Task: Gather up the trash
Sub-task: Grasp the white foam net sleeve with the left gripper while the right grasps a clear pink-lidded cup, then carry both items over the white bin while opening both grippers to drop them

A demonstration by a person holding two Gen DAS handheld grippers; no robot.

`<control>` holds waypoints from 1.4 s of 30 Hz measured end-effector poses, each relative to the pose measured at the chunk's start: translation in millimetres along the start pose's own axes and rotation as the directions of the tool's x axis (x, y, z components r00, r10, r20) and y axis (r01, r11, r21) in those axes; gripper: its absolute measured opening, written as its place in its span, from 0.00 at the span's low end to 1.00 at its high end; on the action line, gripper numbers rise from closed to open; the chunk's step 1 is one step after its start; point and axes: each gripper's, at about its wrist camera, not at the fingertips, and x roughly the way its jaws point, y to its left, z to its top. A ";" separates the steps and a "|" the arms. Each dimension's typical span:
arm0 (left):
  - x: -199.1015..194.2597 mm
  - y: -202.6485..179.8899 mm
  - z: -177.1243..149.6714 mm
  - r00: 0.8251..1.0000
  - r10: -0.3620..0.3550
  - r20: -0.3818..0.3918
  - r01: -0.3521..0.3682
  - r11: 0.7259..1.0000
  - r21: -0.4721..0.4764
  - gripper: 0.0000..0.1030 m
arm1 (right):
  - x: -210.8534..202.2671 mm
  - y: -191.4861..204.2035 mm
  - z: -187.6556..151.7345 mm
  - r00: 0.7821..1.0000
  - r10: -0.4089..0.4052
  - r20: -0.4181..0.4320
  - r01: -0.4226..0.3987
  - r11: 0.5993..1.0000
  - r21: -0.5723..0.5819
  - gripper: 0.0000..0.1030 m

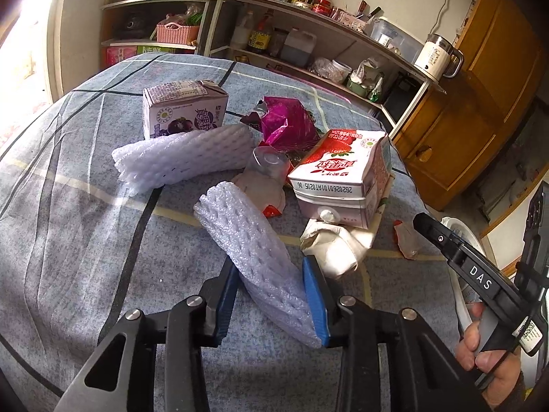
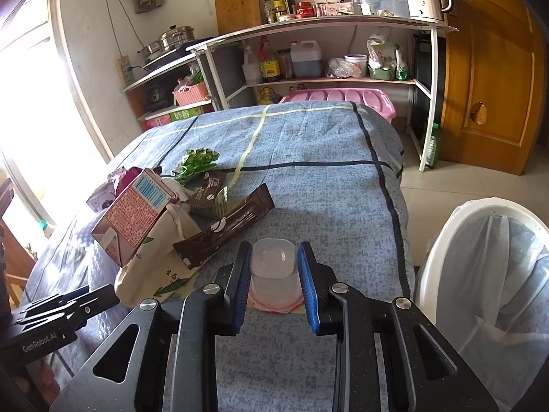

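Now | left gripper (image 1: 271,276) pinches foam net (image 1: 254,250) | right gripper (image 2: 273,266) pinches plastic cup (image 2: 273,262)

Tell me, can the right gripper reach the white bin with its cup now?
Probably yes: the right gripper, shut on the clear cup, has the white bin beside it, with nothing between.

The frame edge cuts off the white bin (image 2: 442,240) at right.

The blue-checked table (image 1: 85,206) was viewed closely, downward, from each wrist; the red carton (image 2: 132,216) was apparently shared.
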 end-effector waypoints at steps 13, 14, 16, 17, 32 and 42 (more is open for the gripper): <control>-23.4 -0.4 -3.6 0.999 -0.002 0.044 0.000 0.999 0.037 0.26 | -30.7 -1.7 -3.0 0.997 0.058 0.056 -0.060 0.998 0.028 0.27; -24.0 -1.0 -3.9 0.999 -0.008 0.042 0.007 0.999 0.032 0.26 | -33.5 -1.5 -3.2 0.996 0.061 0.060 -0.063 0.998 0.030 0.27; -27.6 -5.6 -3.7 0.999 -0.017 0.049 0.015 0.999 0.038 0.26 | -39.3 -1.4 -3.9 0.995 0.066 0.069 -0.068 0.997 0.029 0.27; -30.2 -8.1 -3.5 0.998 -0.014 0.057 0.011 0.999 0.048 0.26 | -41.7 -2.5 -3.7 0.995 0.067 0.071 -0.069 0.997 0.029 0.27; -68.9 -87.6 10.6 0.982 -0.156 0.103 0.129 0.965 0.229 0.25 | -108.7 -59.9 -0.5 0.989 -0.029 0.146 0.018 0.997 0.078 0.27; -39.3 -188.1 5.5 0.954 -0.300 -0.020 0.287 0.889 0.356 0.25 | -140.9 -128.4 -9.0 0.976 -0.167 0.137 0.142 0.974 0.174 0.27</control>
